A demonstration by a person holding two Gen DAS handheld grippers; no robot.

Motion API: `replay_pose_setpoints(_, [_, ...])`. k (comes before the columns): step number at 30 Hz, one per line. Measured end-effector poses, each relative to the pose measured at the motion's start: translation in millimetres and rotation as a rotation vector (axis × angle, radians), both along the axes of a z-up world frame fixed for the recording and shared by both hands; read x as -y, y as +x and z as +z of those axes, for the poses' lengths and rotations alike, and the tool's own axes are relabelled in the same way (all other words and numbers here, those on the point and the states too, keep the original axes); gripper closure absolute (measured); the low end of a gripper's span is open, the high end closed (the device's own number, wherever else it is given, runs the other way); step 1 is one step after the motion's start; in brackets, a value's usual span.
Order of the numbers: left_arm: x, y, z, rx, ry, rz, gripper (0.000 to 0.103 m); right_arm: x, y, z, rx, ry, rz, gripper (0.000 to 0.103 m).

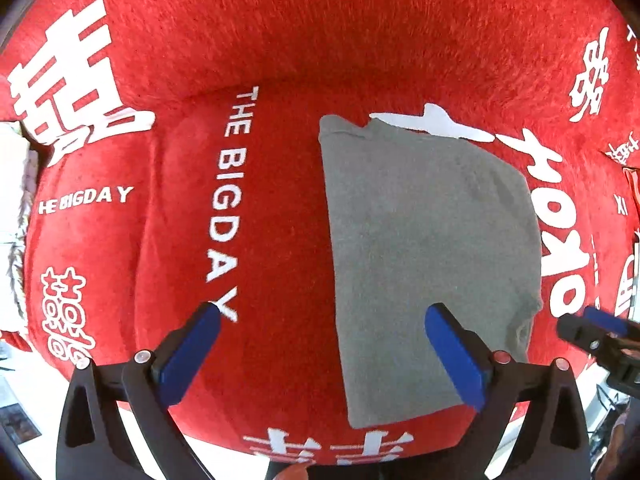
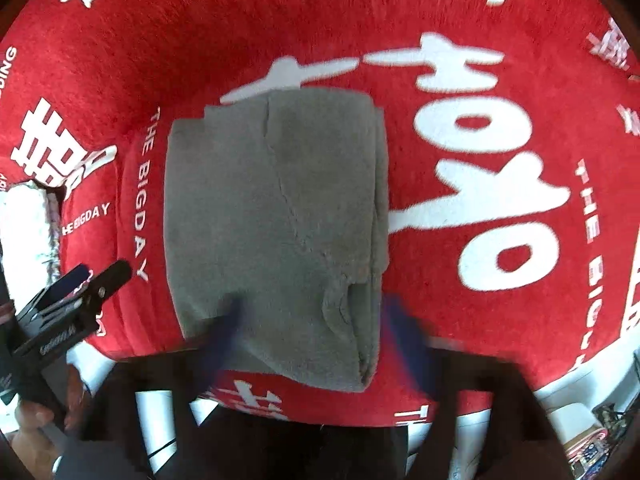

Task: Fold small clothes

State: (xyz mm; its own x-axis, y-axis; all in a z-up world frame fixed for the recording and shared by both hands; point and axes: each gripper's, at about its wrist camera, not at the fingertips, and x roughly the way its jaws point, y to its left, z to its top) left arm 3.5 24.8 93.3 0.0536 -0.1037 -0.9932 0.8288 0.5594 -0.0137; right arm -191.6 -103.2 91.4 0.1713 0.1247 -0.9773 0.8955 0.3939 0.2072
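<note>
A grey garment (image 1: 432, 248) lies folded into a flat rectangle on a red plush blanket (image 1: 280, 40) printed with white lettering. My left gripper (image 1: 322, 314) hovers above the garment's near left edge, open, with nothing between its blue pads (image 1: 188, 356). In the right wrist view the same garment (image 2: 276, 208) fills the middle, layered folds along its right side. My right gripper (image 2: 314, 316) is motion-blurred, its blue fingers (image 2: 404, 340) spread either side of the garment's near end and gripping nothing. Each gripper shows in the other's view: the right gripper (image 1: 580, 322), the left gripper (image 2: 100, 274).
A white fuzzy item (image 2: 28, 220) lies at the blanket's left edge. The blanket's near edge (image 2: 328, 412) drops off to a pale surface below. Cables and clutter (image 2: 592, 440) sit at the lower right. A person's hand (image 2: 36, 416) holds the left tool.
</note>
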Motion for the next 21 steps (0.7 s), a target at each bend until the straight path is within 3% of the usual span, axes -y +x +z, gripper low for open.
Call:
replay_pose_setpoints(3, [-3.3, -1.4, 8.4, 0.011, 0.015, 0.011, 0.001, -2.5, 2.5, 14.6, -0.032, -0.065, 0.012, 0.007])
replay_pose_setpoints(4, [-4.6, -2.4, 12.2, 0.021, 0.021, 0.01, 0.001, -3.2, 1.6, 17.9, -0.039, -0.078, 0.012, 0.0])
replay_pose_setpoints(8, [-8.2, -6.5, 22.6, 0.027, 0.032, 0.007, 0.001, -7.1, 1.9, 28.3, -0.085, -0.12, 0.026, 0.0])
replay_pose_setpoints(21, [-10.2, -15.6, 42.2, 0.049, 0.073, 0.0, 0.001, -5.4, -2.7, 54.7, -0.097, -0.139, 0.012, 0.0])
